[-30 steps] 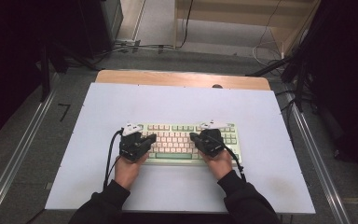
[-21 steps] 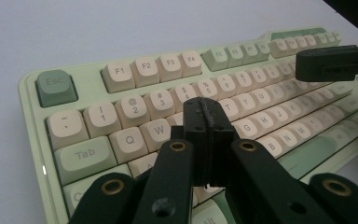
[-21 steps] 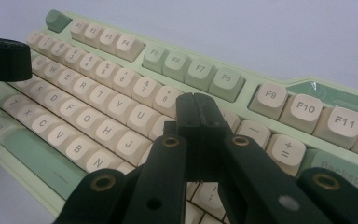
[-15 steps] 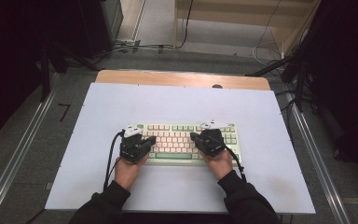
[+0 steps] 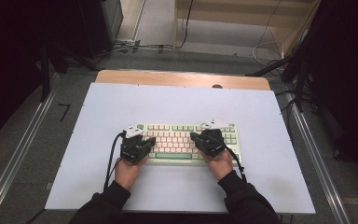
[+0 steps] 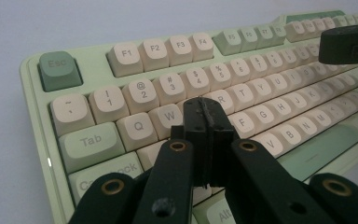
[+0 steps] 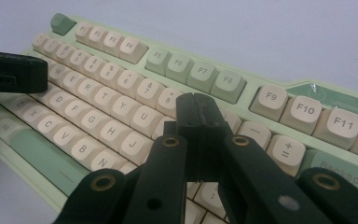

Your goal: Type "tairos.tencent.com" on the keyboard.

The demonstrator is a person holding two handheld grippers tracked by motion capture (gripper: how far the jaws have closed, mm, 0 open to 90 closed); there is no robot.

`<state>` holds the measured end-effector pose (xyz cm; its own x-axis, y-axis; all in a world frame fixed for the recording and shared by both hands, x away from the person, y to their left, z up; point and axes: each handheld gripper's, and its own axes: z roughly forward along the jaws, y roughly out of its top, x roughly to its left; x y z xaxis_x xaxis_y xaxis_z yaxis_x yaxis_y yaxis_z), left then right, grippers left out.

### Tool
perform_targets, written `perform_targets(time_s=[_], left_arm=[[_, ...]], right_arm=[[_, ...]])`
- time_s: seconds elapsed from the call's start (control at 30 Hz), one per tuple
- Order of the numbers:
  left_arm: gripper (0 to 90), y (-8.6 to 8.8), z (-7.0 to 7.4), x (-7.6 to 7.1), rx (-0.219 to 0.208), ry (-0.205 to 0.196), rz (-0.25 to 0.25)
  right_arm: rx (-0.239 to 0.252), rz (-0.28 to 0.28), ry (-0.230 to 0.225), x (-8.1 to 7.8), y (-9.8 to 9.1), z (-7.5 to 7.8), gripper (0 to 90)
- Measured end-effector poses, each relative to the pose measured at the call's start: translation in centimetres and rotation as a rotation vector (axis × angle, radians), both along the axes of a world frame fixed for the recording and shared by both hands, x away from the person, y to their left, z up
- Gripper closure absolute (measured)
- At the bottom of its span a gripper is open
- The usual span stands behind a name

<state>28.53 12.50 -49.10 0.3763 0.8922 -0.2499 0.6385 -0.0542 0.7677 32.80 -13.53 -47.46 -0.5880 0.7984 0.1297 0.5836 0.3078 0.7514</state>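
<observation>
A pale green keyboard (image 5: 177,138) with cream and green keys lies on the white table top, near its front middle. My left gripper (image 5: 149,141) hovers over the keyboard's left half, shut, with nothing between its jaws. In the left gripper view the closed tips (image 6: 205,111) sit above the letter keys near E and R of the keyboard (image 6: 121,102). My right gripper (image 5: 195,137) is over the right half, shut and empty too. In the right gripper view its tips (image 7: 196,106) hang above the keys around 9 and O of the keyboard (image 7: 112,84).
The white table top (image 5: 168,105) has a wooden strip (image 5: 182,79) along its far edge. Metal rails (image 5: 23,144) run down both sides of the table. Cables lie on the floor beyond. A black cable (image 5: 112,158) trails from the left gripper.
</observation>
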Motion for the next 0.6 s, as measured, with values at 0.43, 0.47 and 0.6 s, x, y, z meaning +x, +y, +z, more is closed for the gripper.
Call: perform_targets(time_s=[0.43, 0.47, 0.6], left_arm=[[90.0, -0.03, -0.11, -0.02, 0.008, 0.004, 0.002], [90.0, -0.03, -0.11, -0.02, 0.008, 0.004, 0.002], [90.0, -0.06, -0.12, -0.04, 0.008, 0.005, 0.000]], right_arm=[[0.002, -0.001, 0.005, 0.10, -0.14, 0.00, 87.7], [0.003, -0.002, 0.005, 0.09, -0.14, 0.02, 87.7], [0.005, -0.003, 0.005, 0.10, -0.17, 0.03, 87.7]])
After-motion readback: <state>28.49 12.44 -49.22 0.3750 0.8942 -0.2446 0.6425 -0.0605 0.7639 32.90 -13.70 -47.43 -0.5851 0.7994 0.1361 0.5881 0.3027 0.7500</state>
